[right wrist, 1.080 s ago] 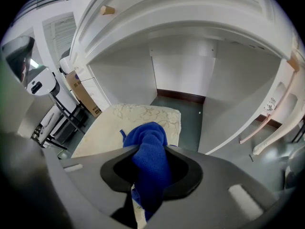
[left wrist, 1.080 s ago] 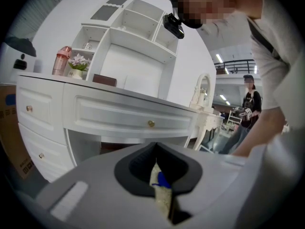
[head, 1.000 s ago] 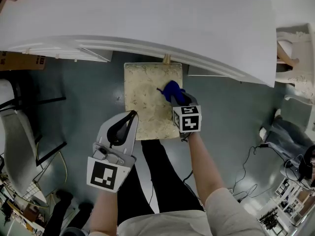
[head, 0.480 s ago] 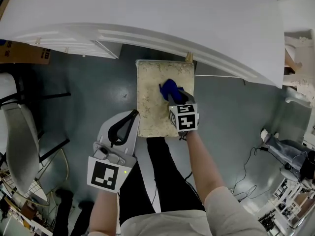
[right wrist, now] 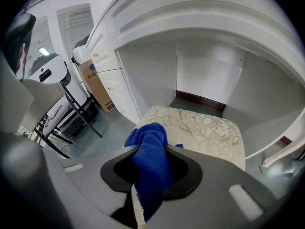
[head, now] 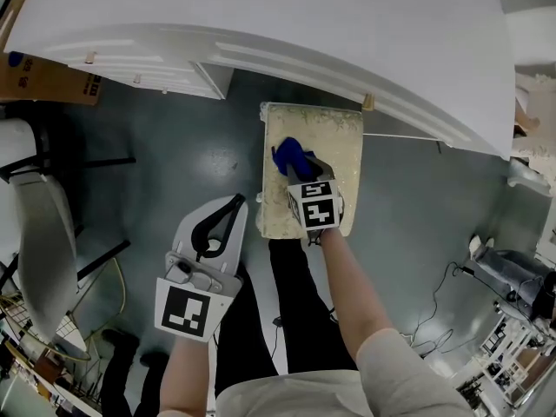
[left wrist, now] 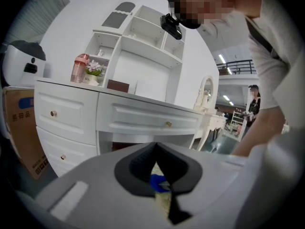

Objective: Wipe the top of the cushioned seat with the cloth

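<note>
Grey floor lies open on both sides of the cream floral cushioned seat (head: 334,137), whose far end tucks under a white dressing table (head: 261,16). The right gripper (head: 301,168) clamps a blue cloth (head: 289,155) that rests on the seat top, ahead of the jaws near the left edge. The left gripper (head: 231,207), jaws together and empty, hangs left of it over the floor. Print on the brown cardboard box (head: 43,81) is too small to read.

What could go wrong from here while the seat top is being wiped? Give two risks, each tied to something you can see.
1. The blue cloth is bunched up in the right gripper, so only a narrow strip of the cushioned seat may get wiped and patches could be missed.
2. The seat's far end lies under the edge of the white table. If the gripper is pushed further forward, it might knock against that edge.
</note>
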